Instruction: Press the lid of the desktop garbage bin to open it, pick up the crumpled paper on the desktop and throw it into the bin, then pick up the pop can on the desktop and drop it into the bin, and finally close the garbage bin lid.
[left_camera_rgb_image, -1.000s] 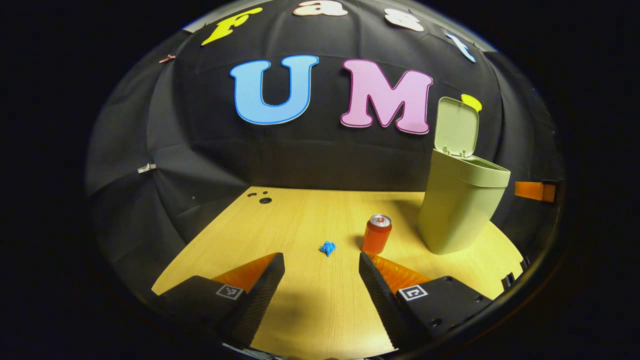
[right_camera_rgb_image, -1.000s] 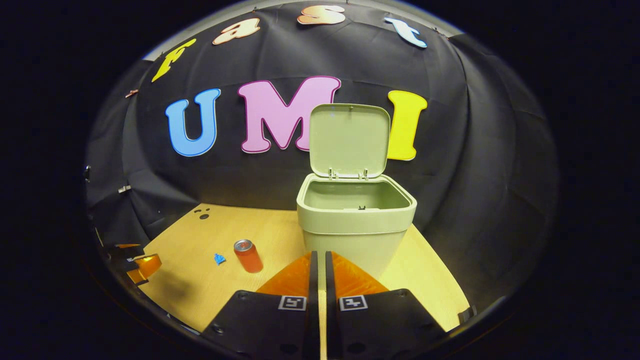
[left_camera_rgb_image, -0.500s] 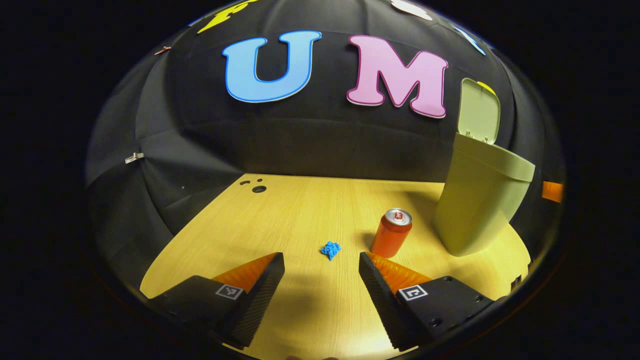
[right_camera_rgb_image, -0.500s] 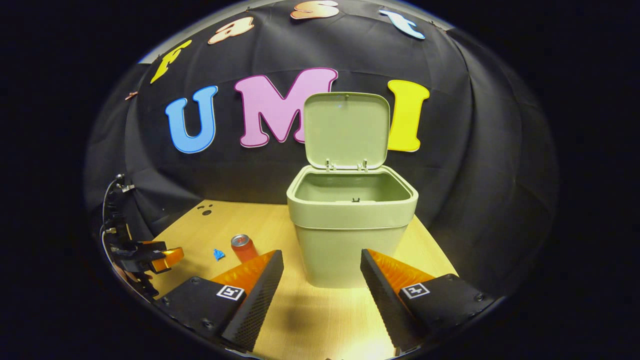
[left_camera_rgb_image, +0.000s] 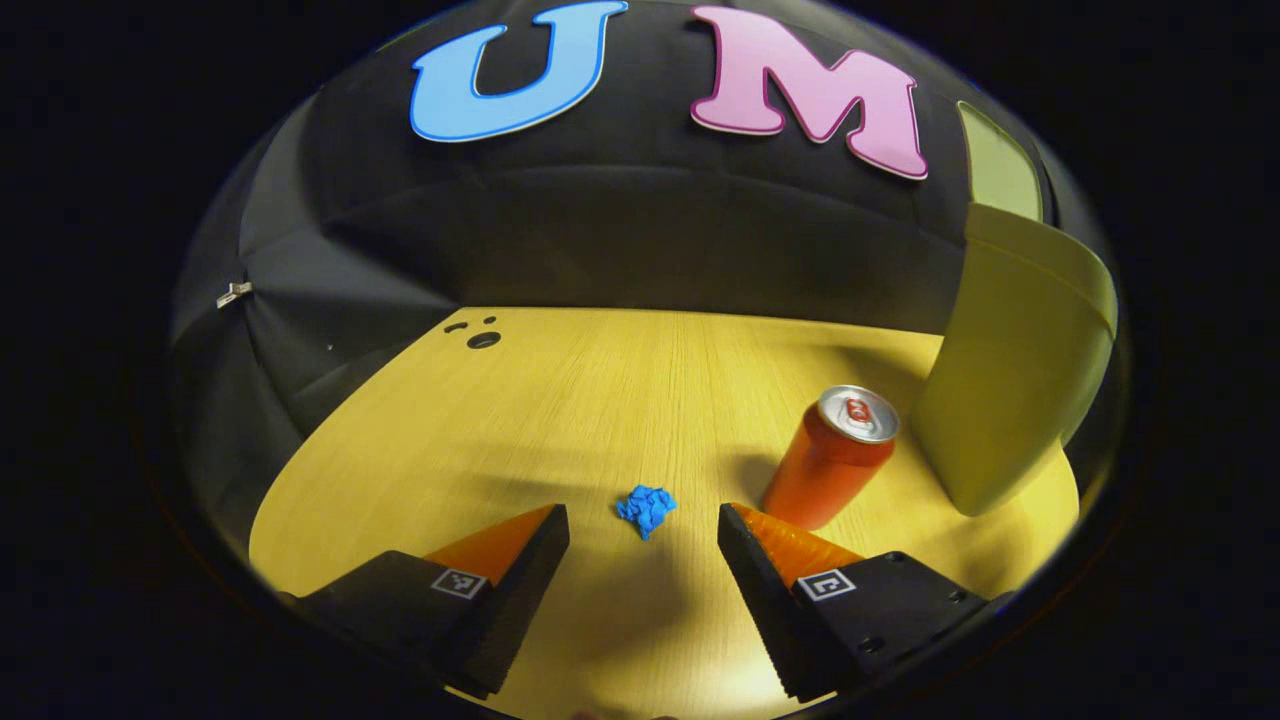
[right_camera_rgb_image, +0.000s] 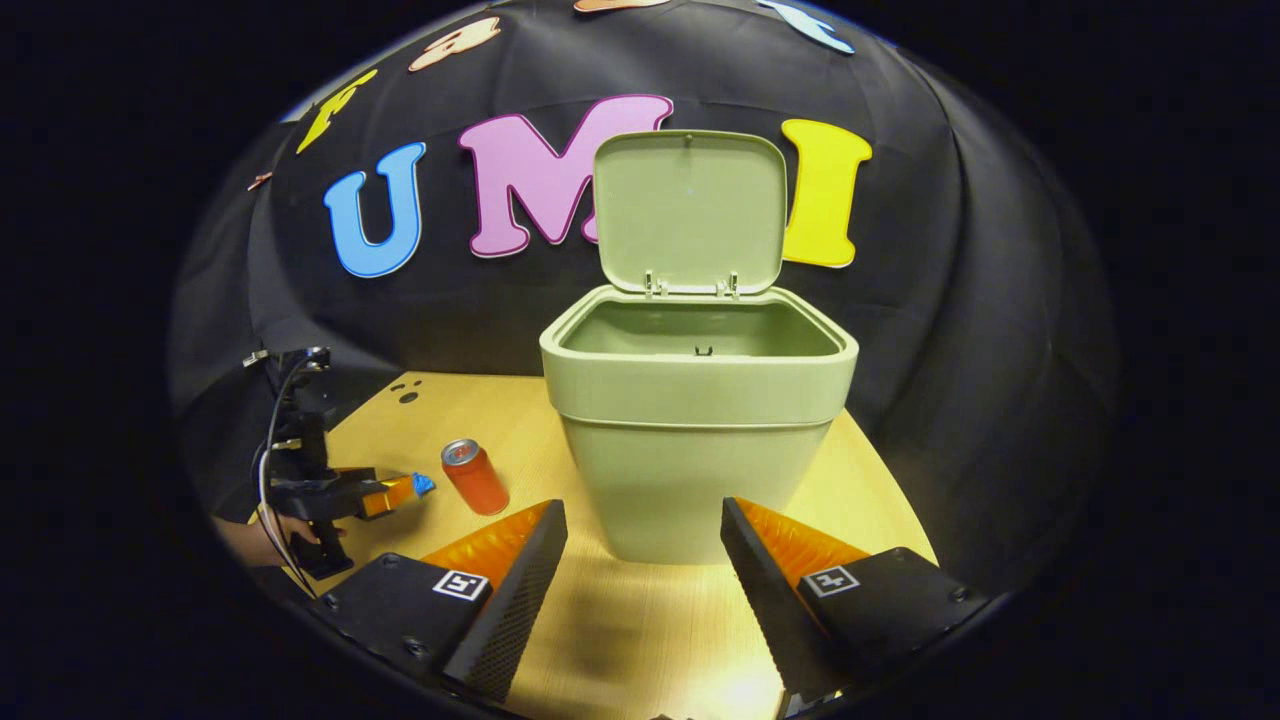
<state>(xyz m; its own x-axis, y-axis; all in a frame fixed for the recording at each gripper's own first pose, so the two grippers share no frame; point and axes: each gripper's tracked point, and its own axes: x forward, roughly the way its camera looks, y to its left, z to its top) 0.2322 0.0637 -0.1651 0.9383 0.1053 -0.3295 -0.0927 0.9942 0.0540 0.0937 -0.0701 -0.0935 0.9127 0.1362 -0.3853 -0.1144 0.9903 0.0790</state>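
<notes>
The crumpled paper (left_camera_rgb_image: 646, 510), a small blue wad with no clear long axis, lies on the wooden desktop (left_camera_rgb_image: 560, 400) straight ahead of the left gripper (left_camera_rgb_image: 643, 530), almost centred on the gap between its wide-spread jaws and just beyond their tips, so a short push forward and down should bring it between the fingers; neither finger touches it yet. The orange pop can (left_camera_rgb_image: 832, 455) stands upright just to the right of that gripper's right finger, close enough that I judge it at risk of a nudge during the close. The green garbage bin (right_camera_rgb_image: 698, 420) sits beyond the can with its lid (right_camera_rgb_image: 690, 210) standing open, so the first step looks done. The right gripper (right_camera_rgb_image: 645, 545) faces the bin with jaws spread wide and nothing in them, well away from the paper, so the left is clearly the nearer one. Against a second ago, the left gripper has advanced toward the paper and can, which now loom larger, and the right gripper's jaws, then closed together, have opened
</notes>
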